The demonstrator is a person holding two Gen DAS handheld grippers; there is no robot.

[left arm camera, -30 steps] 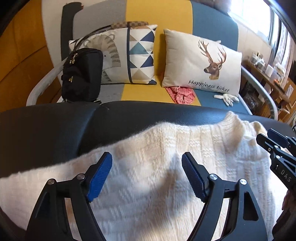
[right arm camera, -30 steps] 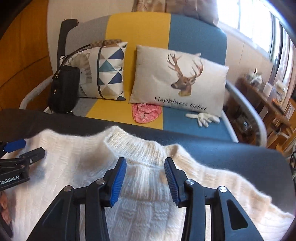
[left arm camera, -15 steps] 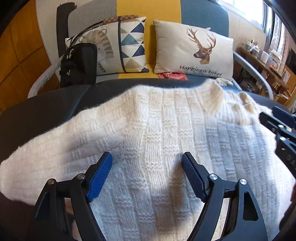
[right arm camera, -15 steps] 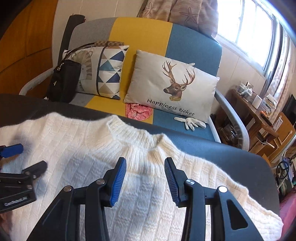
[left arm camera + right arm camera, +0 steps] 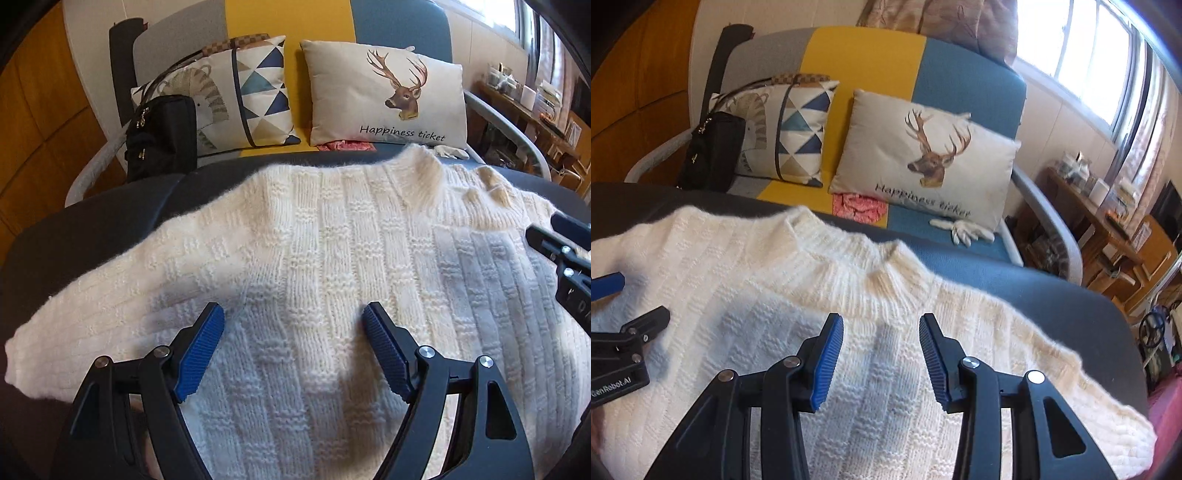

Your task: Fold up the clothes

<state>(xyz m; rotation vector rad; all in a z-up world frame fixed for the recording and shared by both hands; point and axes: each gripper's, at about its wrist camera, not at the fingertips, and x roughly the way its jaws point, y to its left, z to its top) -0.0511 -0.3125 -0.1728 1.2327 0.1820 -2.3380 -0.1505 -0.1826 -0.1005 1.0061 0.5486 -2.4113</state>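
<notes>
Sweater spread flat, both grippers above it.

I see the white sweater [image 5: 332,258] lying on the dark table [image 5: 92,221], collar toward the sofa [image 5: 960,74]. My left gripper [image 5: 293,325] stands wide open, holding nothing. My right gripper [image 5: 881,332] is about half open below the collar, also gripping nothing.

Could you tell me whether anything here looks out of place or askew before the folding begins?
On the sofa seat, a crumpled pink cloth is half tucked under the deer cushion, and a loose white glove lies beside it. The white sweater lies spread on the dark surface, neck slightly rumpled, nothing damaged.
</notes>
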